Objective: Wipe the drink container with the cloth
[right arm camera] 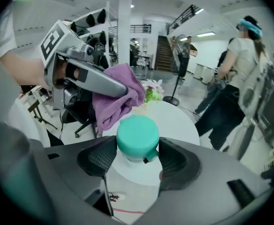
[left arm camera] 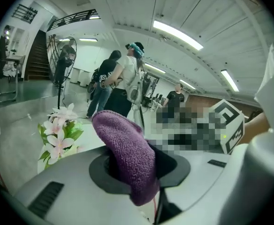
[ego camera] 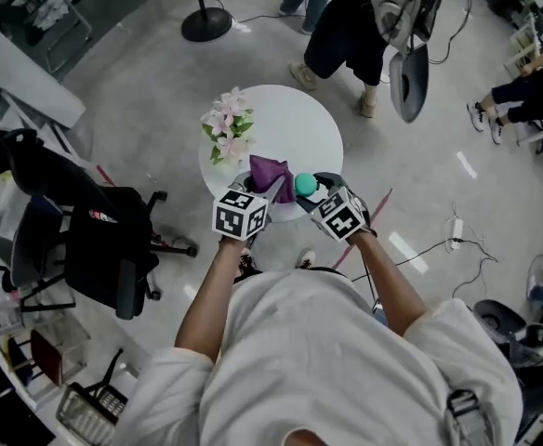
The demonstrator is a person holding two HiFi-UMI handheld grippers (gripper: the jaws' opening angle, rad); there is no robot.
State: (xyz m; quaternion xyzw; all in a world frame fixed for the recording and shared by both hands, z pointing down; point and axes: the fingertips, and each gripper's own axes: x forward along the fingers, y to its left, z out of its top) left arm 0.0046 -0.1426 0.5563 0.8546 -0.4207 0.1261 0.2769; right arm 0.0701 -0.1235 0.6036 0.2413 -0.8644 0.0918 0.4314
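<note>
1. Both forearms (ego camera: 206,286) reach forward over the near edge of the table (ego camera: 299,124).
2. Left tongs (left arm camera: 141,170) pinch one purple cloth (left arm camera: 125,144), held upright.
3. Right tongs (right arm camera: 137,161), tilted downward, seemingly clamp one teal-capped drink container (right arm camera: 137,137) beside it.

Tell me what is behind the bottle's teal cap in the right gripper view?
Behind the teal cap hangs the purple cloth, held in the left hand-held gripper. Beyond lie the white round table and pink flowers, partly covered by the cloth.

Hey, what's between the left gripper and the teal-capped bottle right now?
The purple cloth, clamped in the left gripper, hangs between it and the bottle. The right gripper view shows this best.
</note>
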